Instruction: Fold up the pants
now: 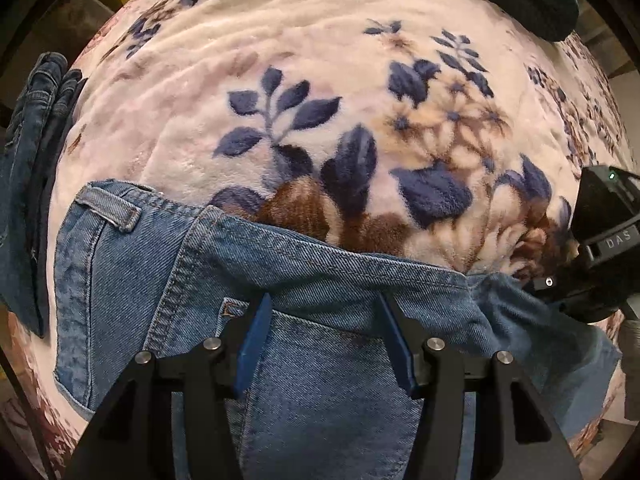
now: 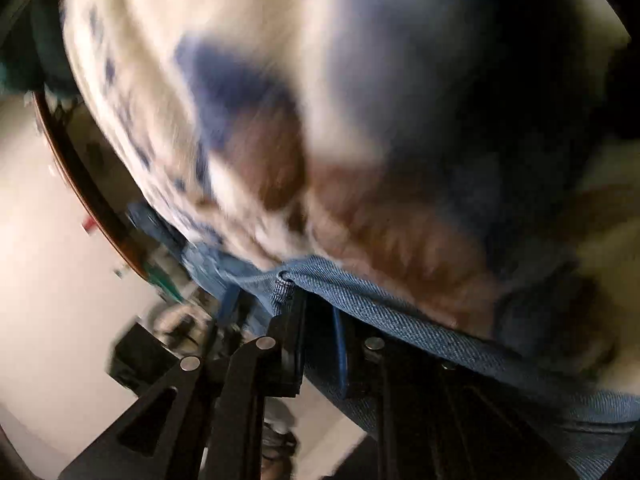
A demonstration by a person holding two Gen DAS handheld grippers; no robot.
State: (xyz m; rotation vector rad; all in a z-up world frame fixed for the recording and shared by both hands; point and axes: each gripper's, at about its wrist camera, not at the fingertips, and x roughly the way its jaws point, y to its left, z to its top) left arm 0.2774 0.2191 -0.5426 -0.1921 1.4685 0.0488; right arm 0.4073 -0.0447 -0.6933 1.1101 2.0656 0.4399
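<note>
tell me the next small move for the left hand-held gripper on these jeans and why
Probably close the left hand-held gripper on the jeans. Its blue pads stand apart over the denim just below the waistband, near the pocket, gripping nothing. The right hand-held gripper looks already pinched on the waistband edge, so a second hold would let the jeans be lifted evenly off the floral blanket.

L wrist cam sits just behind the left gripper [image 1: 326,316], looks fwd and down along its fingers, close over the jeans [image 1: 304,280], w/ the blanket [image 1: 320,92] spreading ahead. R wrist cam sits behind the right gripper [image 2: 316,312], tilted, v. near the jeans' edge [image 2: 384,300]; view blurred, blanket [image 2: 280,60] ahead. Both views share the jeans and blanket. L view also catches the right gripper [image 1: 600,248], off to the claw's right.
</note>
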